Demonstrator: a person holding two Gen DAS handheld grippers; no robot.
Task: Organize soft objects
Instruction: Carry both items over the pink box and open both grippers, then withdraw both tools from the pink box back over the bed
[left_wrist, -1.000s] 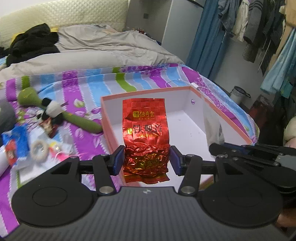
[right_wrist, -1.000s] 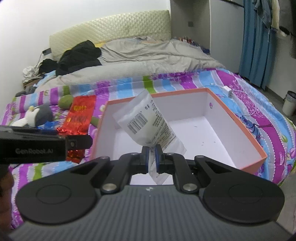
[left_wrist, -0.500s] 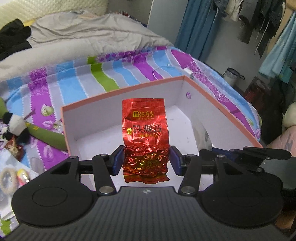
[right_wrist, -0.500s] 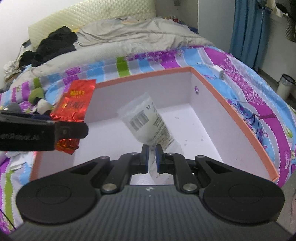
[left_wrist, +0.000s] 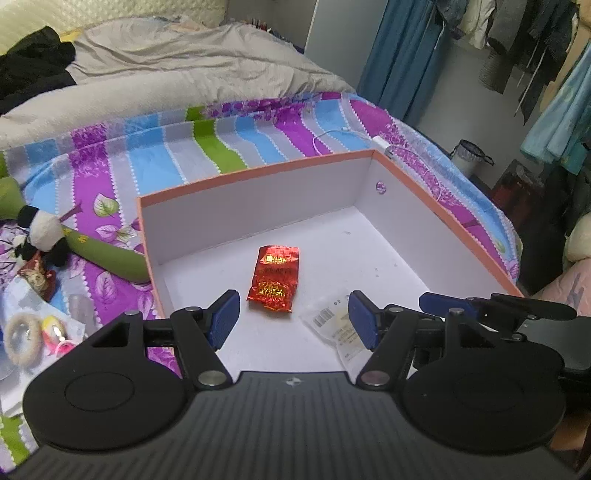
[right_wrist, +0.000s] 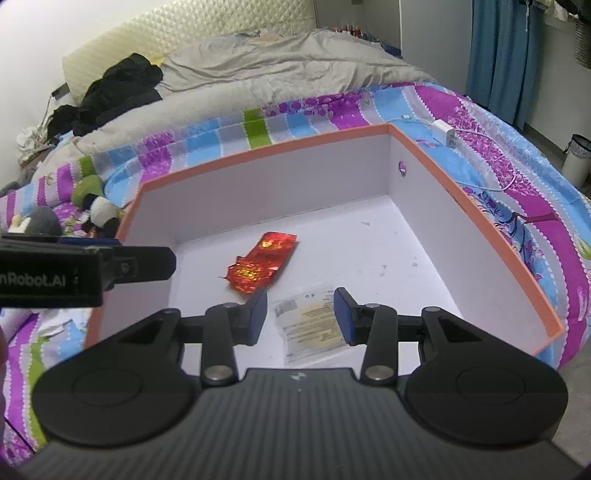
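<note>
A red foil tea packet (left_wrist: 274, 278) (right_wrist: 262, 262) lies flat on the white floor of an orange-rimmed box (left_wrist: 255, 170) (right_wrist: 258, 147). To its right a clear labelled pouch (left_wrist: 334, 321) (right_wrist: 312, 325) also lies flat on the box floor. My left gripper (left_wrist: 293, 318) hangs above the near part of the box, its jaws opening, nothing between them. My right gripper (right_wrist: 299, 314) is over the pouch, jaws opening, pads clear of it. The right gripper's fingers (left_wrist: 495, 304) show at the right of the left wrist view.
The box sits on a striped purple, blue and green bedspread (left_wrist: 155, 147). Left of it lie a green plush with a panda (left_wrist: 48, 236), a hair tie (left_wrist: 22, 332) and small wrappers. A white charger and cable (right_wrist: 443, 127) lie beyond the box's far right corner.
Both grippers moved over the box and opened. The red packet dropped from the left one and the clear pouch from the right one onto the box floor.
</note>
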